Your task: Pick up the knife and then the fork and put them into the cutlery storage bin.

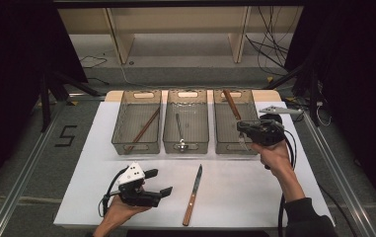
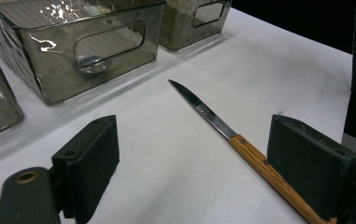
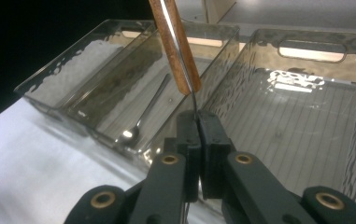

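A wooden-handled knife lies flat on the white table, blade pointing away. My left gripper is open just left of its handle, and in the left gripper view the handle runs under the right jaw. My right gripper is shut on the thin metal blade of a second wooden-handled knife. It holds that knife tilted over the right bin, handle raised toward the far end.
Three smoky clear bins stand in a row at the table's back. The left bin holds a brown wooden stick. The middle bin holds a metal spoon. A grey plate lies at the back right.
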The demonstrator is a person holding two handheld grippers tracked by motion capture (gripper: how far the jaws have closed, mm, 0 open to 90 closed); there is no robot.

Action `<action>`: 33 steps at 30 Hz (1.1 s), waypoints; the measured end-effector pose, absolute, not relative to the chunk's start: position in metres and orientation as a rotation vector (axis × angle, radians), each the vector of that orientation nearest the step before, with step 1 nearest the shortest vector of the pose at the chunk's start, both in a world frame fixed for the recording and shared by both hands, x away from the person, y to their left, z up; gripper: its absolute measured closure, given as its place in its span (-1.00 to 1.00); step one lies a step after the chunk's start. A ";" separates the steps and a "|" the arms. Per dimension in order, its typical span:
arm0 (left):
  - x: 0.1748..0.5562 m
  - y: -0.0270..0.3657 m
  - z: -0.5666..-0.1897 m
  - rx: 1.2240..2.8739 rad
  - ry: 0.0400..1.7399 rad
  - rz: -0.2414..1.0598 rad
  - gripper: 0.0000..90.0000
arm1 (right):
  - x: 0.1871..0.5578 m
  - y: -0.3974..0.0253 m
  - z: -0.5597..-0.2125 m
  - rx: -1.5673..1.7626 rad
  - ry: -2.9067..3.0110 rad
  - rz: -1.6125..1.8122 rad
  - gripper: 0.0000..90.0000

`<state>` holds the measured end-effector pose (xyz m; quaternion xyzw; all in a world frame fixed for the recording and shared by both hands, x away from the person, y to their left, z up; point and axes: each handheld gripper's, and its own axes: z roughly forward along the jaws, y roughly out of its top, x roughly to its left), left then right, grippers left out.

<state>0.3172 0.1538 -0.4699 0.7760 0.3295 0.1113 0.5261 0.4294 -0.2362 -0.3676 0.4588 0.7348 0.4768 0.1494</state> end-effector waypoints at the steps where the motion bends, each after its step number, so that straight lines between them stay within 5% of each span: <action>1: 0.317 0.154 -0.470 1.859 0.786 0.276 -0.63 | 0.432 -0.236 -0.367 1.321 2.107 1.369 0.97; 33: 0.309 0.161 -0.477 1.884 0.801 0.354 -0.63 | 0.501 -0.236 -0.378 1.521 2.025 1.212 0.97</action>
